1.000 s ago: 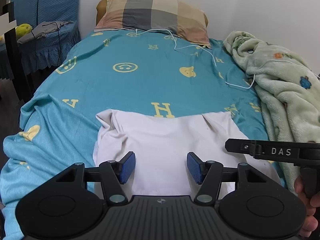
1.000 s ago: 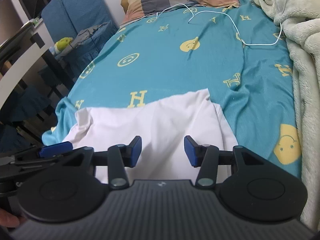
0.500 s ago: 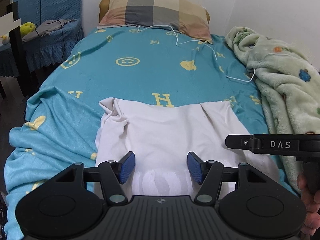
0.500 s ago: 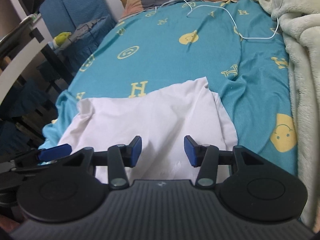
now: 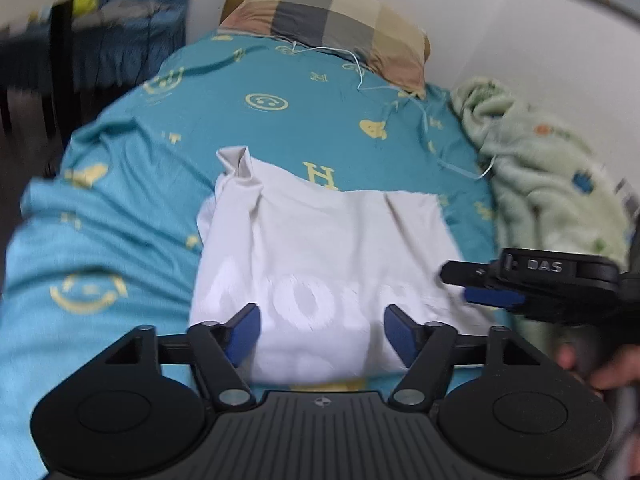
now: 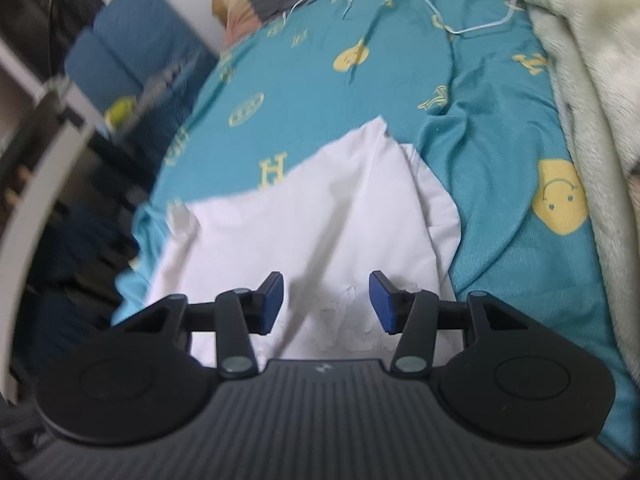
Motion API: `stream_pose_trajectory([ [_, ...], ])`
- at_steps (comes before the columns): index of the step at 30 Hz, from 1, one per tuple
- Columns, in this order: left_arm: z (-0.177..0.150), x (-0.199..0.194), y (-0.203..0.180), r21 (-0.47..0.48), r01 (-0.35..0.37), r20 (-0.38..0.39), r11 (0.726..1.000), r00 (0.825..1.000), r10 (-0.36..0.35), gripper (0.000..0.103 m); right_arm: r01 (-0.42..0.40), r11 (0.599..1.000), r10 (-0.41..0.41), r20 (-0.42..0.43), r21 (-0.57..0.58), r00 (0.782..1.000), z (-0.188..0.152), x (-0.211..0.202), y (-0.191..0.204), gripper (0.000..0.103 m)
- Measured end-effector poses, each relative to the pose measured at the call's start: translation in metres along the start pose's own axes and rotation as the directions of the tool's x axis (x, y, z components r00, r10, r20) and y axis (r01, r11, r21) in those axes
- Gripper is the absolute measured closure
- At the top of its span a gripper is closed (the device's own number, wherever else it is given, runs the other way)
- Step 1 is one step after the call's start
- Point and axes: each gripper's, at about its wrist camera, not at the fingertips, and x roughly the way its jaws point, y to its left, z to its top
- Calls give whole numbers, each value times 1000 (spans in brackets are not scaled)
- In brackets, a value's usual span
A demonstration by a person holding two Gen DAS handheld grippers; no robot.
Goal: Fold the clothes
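Left wrist view: my left gripper (image 5: 322,334) hangs above the near part of the white garment (image 5: 320,248), its jaws opening, with nothing pinched between the blue pads (image 5: 244,330); the cloth I see between them lies below on the bed. The garment is spread on the teal bedsheet (image 5: 132,184), towards the near end of the bed, already looking partly folded: its far edge runs roughly straight across, with a bunched, upturned corner at far left and a pale print showing through near me. My right gripper (image 5: 480,292) comes in from the right side of this view, over the garment's right edge, held in my hand (image 5: 592,368).

From the right wrist view, my right gripper (image 6: 326,304) has its jaws partly apart and empty, poised over the near right portion of the garment (image 6: 304,232). The plaid pillow (image 5: 328,12), a thin white cable (image 5: 400,92) and the fleecy green blanket (image 5: 548,184) sit well clear of the work.

I judge that I am between folds, with both grippers free and lining up for a new grasp. The next move calls for lowering each gripper to a near corner or edge, pinching all the layers together, and carrying the cloth over evenly. The rumpled far-left corner may want smoothing first, or the fold will come out crooked.
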Motion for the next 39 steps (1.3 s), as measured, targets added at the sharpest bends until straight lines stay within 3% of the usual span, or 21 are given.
stream_pose_trajectory([
  [2,-10,-14,11,-185,113,-10,976,993,-117,16,-83,991,85,-10,106,996,1,-5,-8,52],
  [4,-21,-17,18,-307,167,-7,937,984,-177,10,-181,956,191,-22,229,981,0,-8,-16,52],
  [8,-29,9,38,-456,167,-28,874,979,-201,9,-281,873,318,-29,399,948,-7,-13,-22,52],
  [12,-35,40,68,-627,180,-13,758,970,-242,10,-304,845,373,-77,440,925,-20,-13,-15,52],
  [13,-36,45,73,-651,180,-5,737,970,-242,10,-307,836,386,-89,455,918,-24,-12,-13,52],
  [18,-31,48,87,-691,222,87,688,970,-225,13,-299,782,437,-140,547,888,-42,3,-11,51],
  [21,-30,48,94,-729,266,138,631,960,-246,13,-267,729,442,-135,631,887,-52,13,-19,41],
  [23,-29,47,95,-732,293,162,615,952,-261,12,-242,689,437,-125,683,891,-59,19,-26,38],
  [25,-27,44,95,-725,334,198,602,939,-283,12,-211,662,403,-104,719,909,-63,24,-35,26],
  [31,-20,42,90,-689,432,271,582,898,-346,10,-174,598,265,13,782,964,-62,29,-59,26],
  [33,-21,44,90,-690,427,263,584,900,-346,8,-181,595,231,49,783,972,-59,28,-62,26],
  [35,-25,50,90,-702,407,242,584,908,-342,6,-171,618,212,47,767,976,-55,27,-61,35],
  [37,-29,56,91,-713,388,220,584,915,-338,6,-132,677,175,15,724,984,-52,26,-56,56],
  [39,-32,62,91,-727,370,195,578,919,-342,7,-119,700,159,9,704,987,-52,25,-55,63],
])
